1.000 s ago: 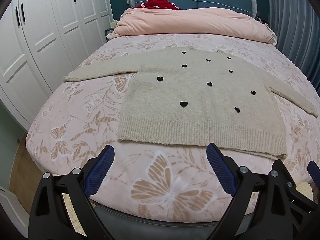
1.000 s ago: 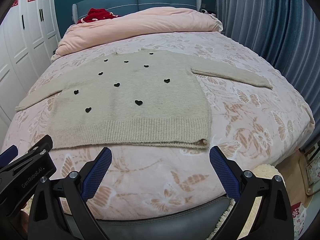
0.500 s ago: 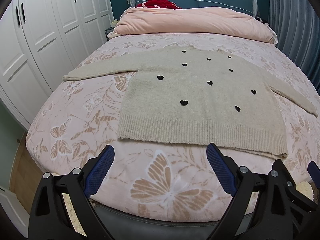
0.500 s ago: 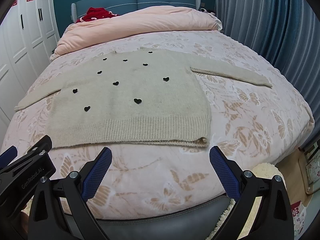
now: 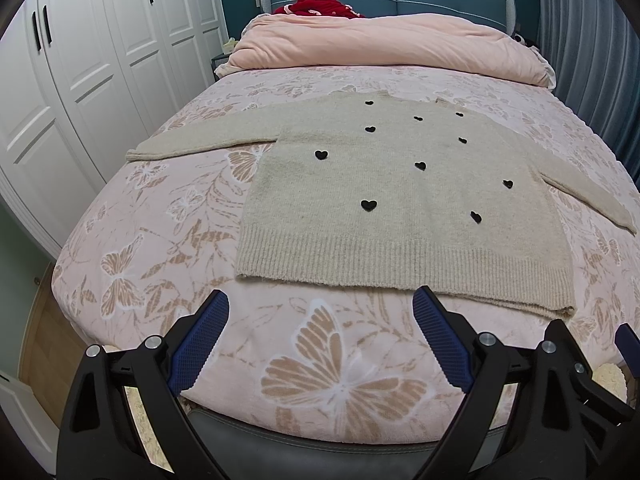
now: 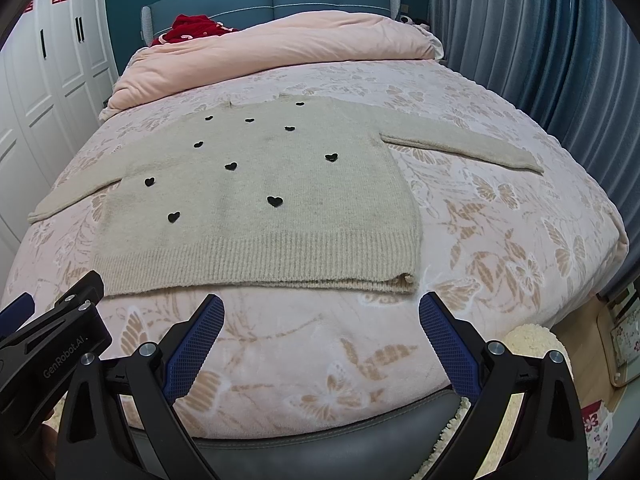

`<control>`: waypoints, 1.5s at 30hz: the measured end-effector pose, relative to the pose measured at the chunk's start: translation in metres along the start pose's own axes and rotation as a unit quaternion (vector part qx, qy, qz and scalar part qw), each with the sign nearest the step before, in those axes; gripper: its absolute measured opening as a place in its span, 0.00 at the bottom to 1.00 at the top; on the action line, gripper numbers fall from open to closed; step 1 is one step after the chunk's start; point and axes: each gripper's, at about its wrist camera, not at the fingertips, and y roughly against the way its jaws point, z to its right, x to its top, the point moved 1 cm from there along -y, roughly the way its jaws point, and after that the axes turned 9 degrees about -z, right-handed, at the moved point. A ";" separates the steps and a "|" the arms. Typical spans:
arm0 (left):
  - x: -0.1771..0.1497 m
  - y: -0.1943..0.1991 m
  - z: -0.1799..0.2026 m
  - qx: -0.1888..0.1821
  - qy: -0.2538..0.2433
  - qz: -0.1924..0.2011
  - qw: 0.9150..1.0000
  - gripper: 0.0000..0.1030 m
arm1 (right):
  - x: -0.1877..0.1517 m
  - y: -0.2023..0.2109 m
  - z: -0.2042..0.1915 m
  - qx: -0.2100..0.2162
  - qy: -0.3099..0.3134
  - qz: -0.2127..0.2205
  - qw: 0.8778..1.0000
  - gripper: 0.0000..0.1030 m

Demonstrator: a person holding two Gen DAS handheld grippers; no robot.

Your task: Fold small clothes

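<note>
A beige knit sweater (image 5: 400, 196) with small black hearts lies flat on the bed, both sleeves spread sideways, ribbed hem toward me. It also shows in the right wrist view (image 6: 260, 200). My left gripper (image 5: 320, 300) is open and empty, just short of the hem's left half. My right gripper (image 6: 320, 304) is open and empty, just short of the hem's right half, near its curled right corner (image 6: 408, 280). The left gripper's body (image 6: 52, 332) shows at the left of the right wrist view.
The bed (image 5: 160, 240) has a pink butterfly-print cover. A pink duvet (image 5: 380, 44) and a red cloth (image 5: 320, 2) lie by the blue headboard. White wardrobes (image 5: 80, 80) stand left, blue curtains (image 6: 540, 60) right. A cream rug (image 6: 528, 340) lies on the floor.
Both grippers have crept slightly forward toward the hem; the sweater has not moved and both stay open.
</note>
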 end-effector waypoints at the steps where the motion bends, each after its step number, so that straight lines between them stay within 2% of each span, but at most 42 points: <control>1: 0.000 0.000 0.000 0.000 0.000 0.000 1.000 0.88 | 0.000 0.001 0.001 0.000 0.000 0.000 1.000 0.94; 31: -0.002 -0.001 -0.002 0.000 -0.001 -0.004 1.000 0.88 | -0.003 0.000 0.002 0.002 0.002 -0.006 1.000 0.94; 34: -0.004 -0.008 -0.006 -0.009 0.000 -0.021 1.000 0.95 | -0.002 -0.013 0.007 0.026 0.016 -0.026 0.999 0.94; 35: -0.005 -0.011 -0.009 -0.024 0.006 -0.025 0.999 0.95 | -0.005 -0.030 0.009 0.036 0.020 -0.040 0.998 0.94; 37: -0.005 -0.019 -0.016 -0.041 0.025 -0.034 0.998 0.95 | 0.001 -0.047 0.023 0.033 0.012 -0.054 0.998 0.94; 40: -0.004 -0.032 -0.023 -0.052 0.042 -0.044 0.997 0.95 | 0.022 -0.062 0.061 0.024 -0.024 -0.046 0.998 0.94; 43: 0.001 -0.048 -0.028 -0.074 0.055 -0.058 0.994 0.95 | 0.058 -0.081 0.118 0.032 -0.083 -0.044 0.995 0.94; 45: 0.005 -0.056 -0.029 -0.084 0.064 -0.065 0.992 0.95 | 0.086 -0.102 0.165 0.053 -0.136 -0.049 0.988 0.94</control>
